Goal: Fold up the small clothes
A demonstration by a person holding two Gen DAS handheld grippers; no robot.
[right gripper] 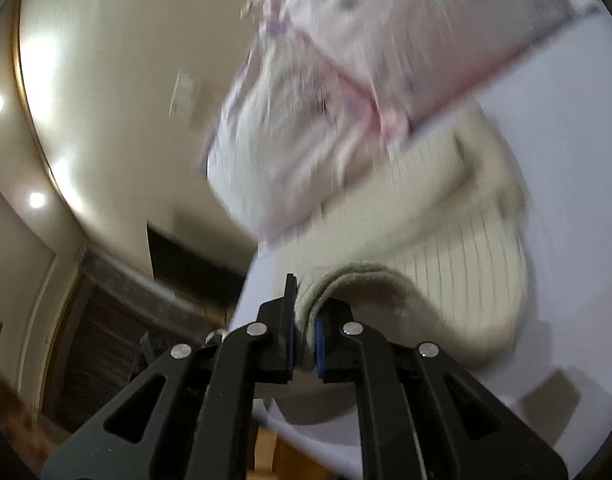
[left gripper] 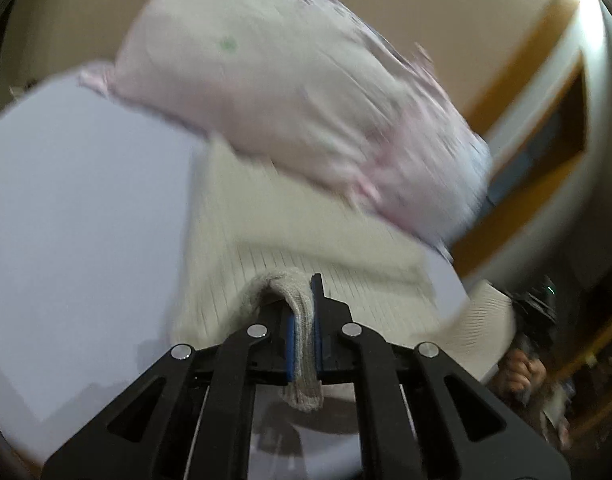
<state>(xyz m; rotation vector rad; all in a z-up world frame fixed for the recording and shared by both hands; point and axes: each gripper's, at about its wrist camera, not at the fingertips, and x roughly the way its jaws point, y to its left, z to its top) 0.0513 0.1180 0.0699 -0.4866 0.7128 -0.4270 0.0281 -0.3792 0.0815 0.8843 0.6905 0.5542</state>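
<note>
A cream ribbed knit garment [left gripper: 306, 216] lies on the white table [left gripper: 77, 208]. My left gripper [left gripper: 303, 320] is shut on a thick edge of it, lifted off the table. My right gripper [right gripper: 303, 320] is shut on another edge of the same garment [right gripper: 458, 216], whose fold curls over the right jaw. In the left wrist view the other gripper [left gripper: 534, 304] and the hand holding it show at the right, by the garment's far corner. Both views are motion blurred.
A pile of pale pink printed clothes [left gripper: 289, 92] lies on the table just beyond the cream garment and also shows in the right wrist view [right gripper: 346, 92]. The table's edge [right gripper: 245, 292] runs left of my right gripper, with dark furniture [right gripper: 185, 264] beyond.
</note>
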